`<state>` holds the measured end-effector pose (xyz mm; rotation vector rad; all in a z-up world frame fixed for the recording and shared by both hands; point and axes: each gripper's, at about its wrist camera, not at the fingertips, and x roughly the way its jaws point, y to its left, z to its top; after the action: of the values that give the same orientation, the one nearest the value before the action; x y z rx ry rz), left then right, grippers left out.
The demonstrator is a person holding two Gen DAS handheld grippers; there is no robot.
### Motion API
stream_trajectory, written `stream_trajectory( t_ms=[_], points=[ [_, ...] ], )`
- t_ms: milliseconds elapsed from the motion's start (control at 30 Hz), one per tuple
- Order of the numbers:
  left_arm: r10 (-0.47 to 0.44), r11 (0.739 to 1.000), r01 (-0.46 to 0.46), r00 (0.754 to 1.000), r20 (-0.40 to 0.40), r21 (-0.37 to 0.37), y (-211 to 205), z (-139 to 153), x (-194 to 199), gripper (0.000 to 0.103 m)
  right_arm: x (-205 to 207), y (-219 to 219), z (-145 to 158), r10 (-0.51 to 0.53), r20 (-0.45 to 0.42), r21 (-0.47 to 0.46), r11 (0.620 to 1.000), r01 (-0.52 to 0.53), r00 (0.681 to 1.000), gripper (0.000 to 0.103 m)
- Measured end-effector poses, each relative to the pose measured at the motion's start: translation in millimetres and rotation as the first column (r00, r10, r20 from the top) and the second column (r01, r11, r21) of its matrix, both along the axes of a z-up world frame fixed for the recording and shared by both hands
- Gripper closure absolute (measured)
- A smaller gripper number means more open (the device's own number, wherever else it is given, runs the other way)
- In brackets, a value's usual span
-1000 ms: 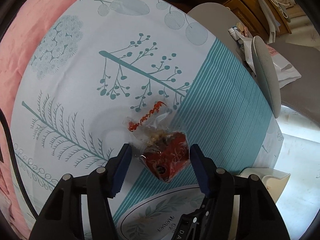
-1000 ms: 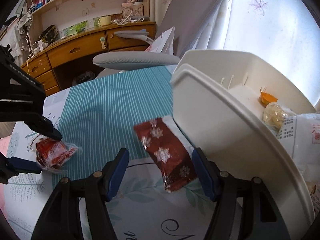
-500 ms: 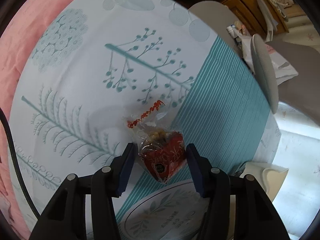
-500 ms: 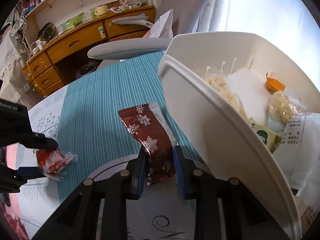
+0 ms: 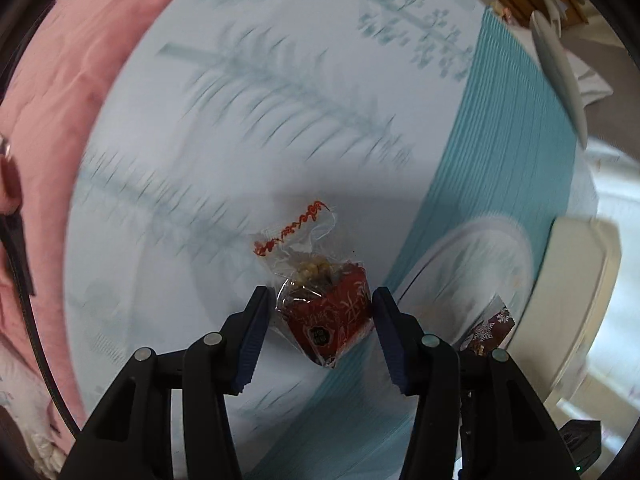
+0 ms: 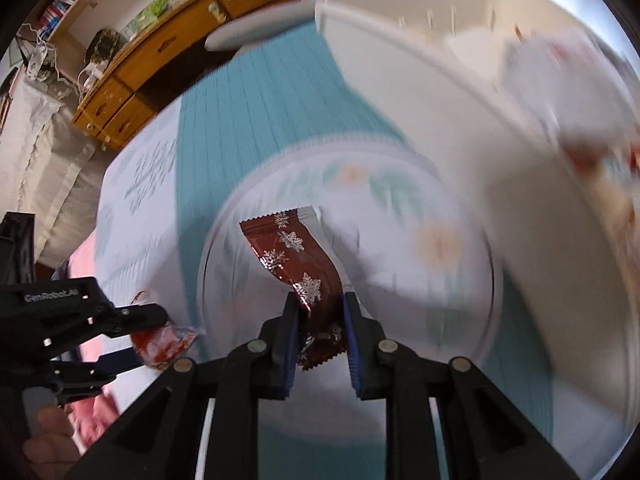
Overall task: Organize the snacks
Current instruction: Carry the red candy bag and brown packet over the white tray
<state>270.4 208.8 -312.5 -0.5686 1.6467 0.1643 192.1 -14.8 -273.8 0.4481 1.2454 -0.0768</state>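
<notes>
Pale tablecloth (image 5: 248, 128) with blurred leaf prints and a teal striped band fills the left wrist view, with pink fabric (image 5: 60, 92) along its left edge and a grey chair edge at the upper right. Low in the middle, the left gripper (image 5: 320, 300) has its blue-padded jaws closed onto a small clear snack bag (image 5: 326, 312) with a red printed lower half and a red twist tie at its top; the pads press on both sides of the bag. To the right sits the corner of a white bin (image 5: 580, 280), and the end of a dark red snowflake wrapper (image 5: 490, 330) shows beside that gripper's right finger. In the right wrist view the background is a wooden desk with drawers (image 6: 132, 80) and a shelf above it, blurred together with the striped cloth and a round printed motif on it. The right gripper (image 6: 318, 312) has just been closing, and its jaws are clamped on the lower part of the snowflake wrapper, which stands up and curls away above the pads. The white bin rises at the upper right with blurred packets inside, unreadable. At the lower left the other gripper appears from the side, pinching the red-and-clear bag, with part of a hand (image 6: 48, 446) beneath it.
</notes>
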Motion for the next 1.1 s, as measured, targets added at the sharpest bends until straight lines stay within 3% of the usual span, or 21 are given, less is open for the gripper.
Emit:
stream_trajectory(
  t_ms=[267, 433, 700, 900, 1100],
  points=[
    [-0.077, 0.997, 0.077, 0.997, -0.002, 0.015, -1, 20, -66, 0.053, -75, 6, 6, 0.022, -0.099, 0.087, 0.996, -0.014, 0.995, 0.087],
    [-0.150, 0.989, 0.150, 0.988, 0.023, 0.017, -17, 45, -105, 0.053, -107, -2, 23, 0.043, -0.085, 0.122, 0.992, -0.033, 0.995, 0.087],
    [-0.222, 0.975, 0.221, 0.973, 0.067, 0.030, -61, 91, -146, 0.053, -134, -35, 60, 0.084, 0.009, 0.161, 0.983, -0.084, 0.996, 0.087],
    [-0.248, 0.969, 0.241, 0.952, 0.179, 0.063, -106, 131, -160, 0.052, -126, -82, 92, 0.095, 0.112, 0.146, 0.983, -0.111, 0.989, 0.087],
    [-0.279, 0.960, 0.261, 0.913, 0.299, 0.099, -165, 159, -163, 0.052, -122, -131, 114, 0.128, 0.180, 0.133, 0.979, -0.153, 0.975, 0.087]
  ],
)
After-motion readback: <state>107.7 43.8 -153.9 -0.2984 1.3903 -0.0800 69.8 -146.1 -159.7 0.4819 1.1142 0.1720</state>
